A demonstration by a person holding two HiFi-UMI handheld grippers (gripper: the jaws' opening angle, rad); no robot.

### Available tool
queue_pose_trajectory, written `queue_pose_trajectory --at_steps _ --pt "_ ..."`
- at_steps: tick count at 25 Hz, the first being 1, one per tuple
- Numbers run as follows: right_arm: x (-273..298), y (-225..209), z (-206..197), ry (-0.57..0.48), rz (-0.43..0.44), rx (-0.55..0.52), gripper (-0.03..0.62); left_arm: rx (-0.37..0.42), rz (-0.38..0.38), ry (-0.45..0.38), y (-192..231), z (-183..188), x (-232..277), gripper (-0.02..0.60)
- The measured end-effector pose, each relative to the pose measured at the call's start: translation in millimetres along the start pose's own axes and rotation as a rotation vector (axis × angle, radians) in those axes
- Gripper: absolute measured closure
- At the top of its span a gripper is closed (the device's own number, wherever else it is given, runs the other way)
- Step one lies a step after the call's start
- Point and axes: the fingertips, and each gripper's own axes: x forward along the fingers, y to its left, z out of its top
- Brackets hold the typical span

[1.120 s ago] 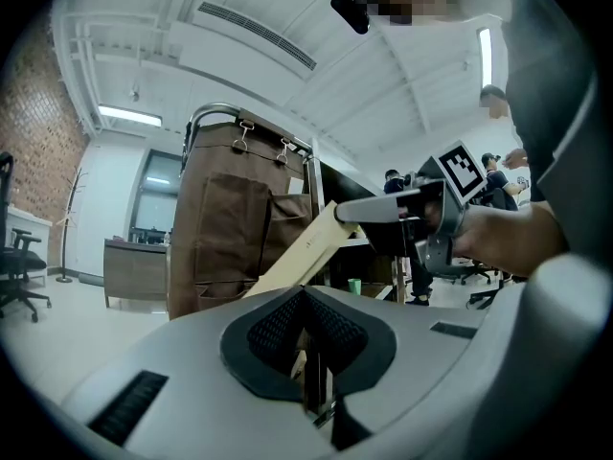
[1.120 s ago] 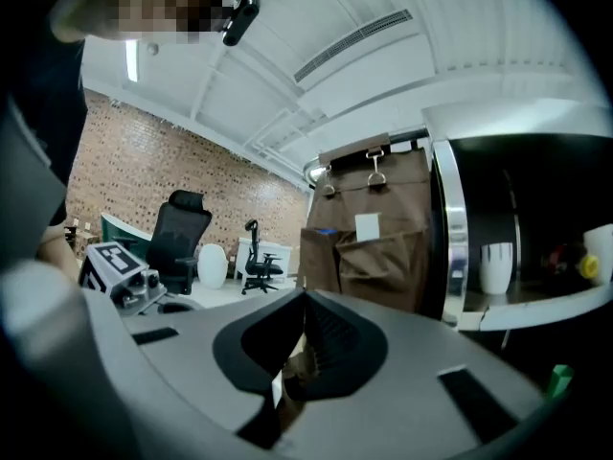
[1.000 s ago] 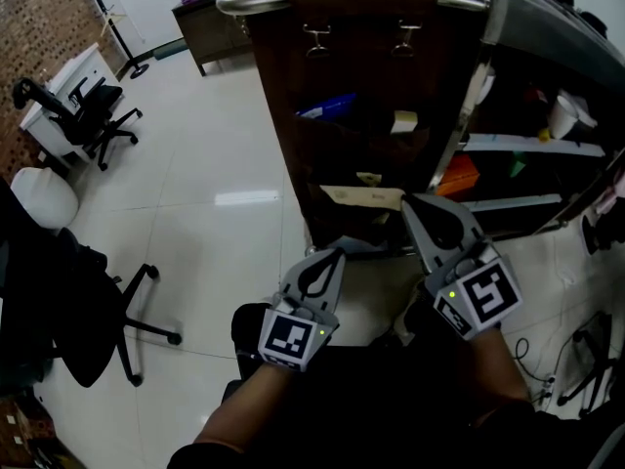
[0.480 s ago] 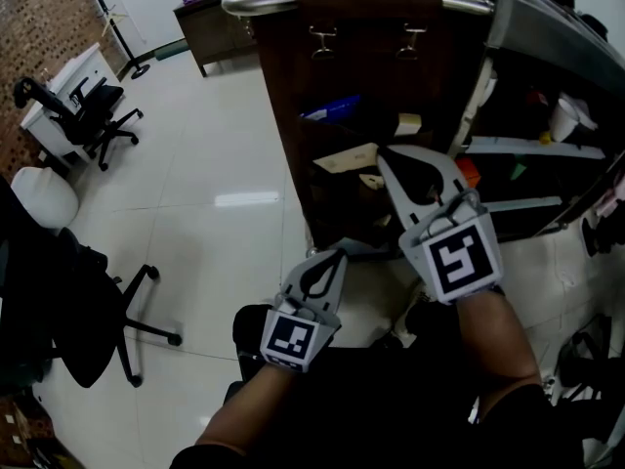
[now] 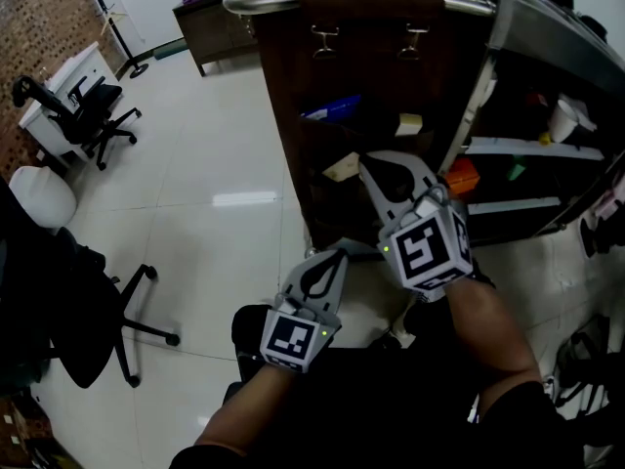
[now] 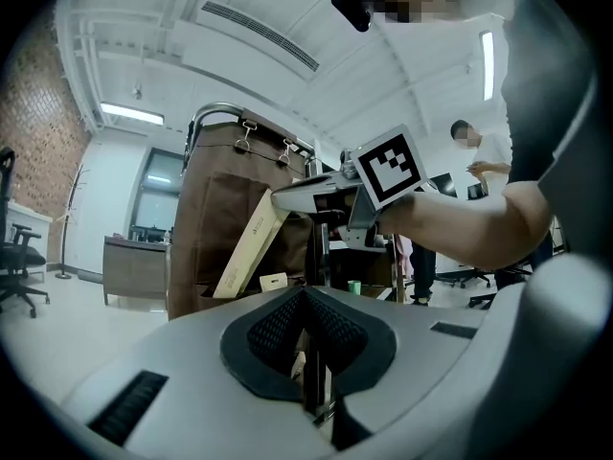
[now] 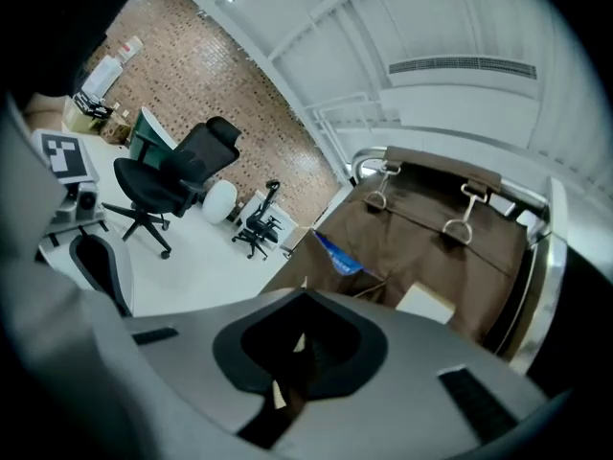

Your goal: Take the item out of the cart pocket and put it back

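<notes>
The beige box (image 5: 341,167) is hanging at frame centre, before the brown cart pocket (image 5: 303,189), pinched in the closed right tool (image 5: 365,162). The left tool (image 5: 335,254), closed and empty, is hovering below. Removal seems about done; next, the box needs aligning with the pocket mouth.

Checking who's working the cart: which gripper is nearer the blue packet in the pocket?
Right. The right gripper, clamping a tan box, is at the pocket just below the blue packet; the left gripper hangs lower, short of the cart.
</notes>
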Motion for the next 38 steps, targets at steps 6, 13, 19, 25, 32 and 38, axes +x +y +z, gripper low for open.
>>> queue_pose_trajectory --at_steps 6,13,19,25,32,38 --pt "37 18 -25 0.043 0.047 0.110 0.578 -0.004 0.014 -0.001 4 1 -2 0.581" --pt "70 36 -62 0.112 0.099 0.217 0.578 -0.006 0.017 0.000 6 0 -2 0.581" --pt "86 56 -95 0.189 0.150 0.228 0.579 -0.002 0.013 -0.001 4 0 -1 0.581" --pt "88 57 -99 0.192 0.151 0.237 0.577 -0.002 0.013 0.005 3 -1 1 0.581" --pt "88 56 -96 0.186 0.143 0.246 0.547 -0.005 0.014 0.001 5 -1 -1 0.581" --pt "82 47 -70 0.112 0.143 0.298 0.510 -0.002 0.014 0.003 5 -1 -1 0.581"
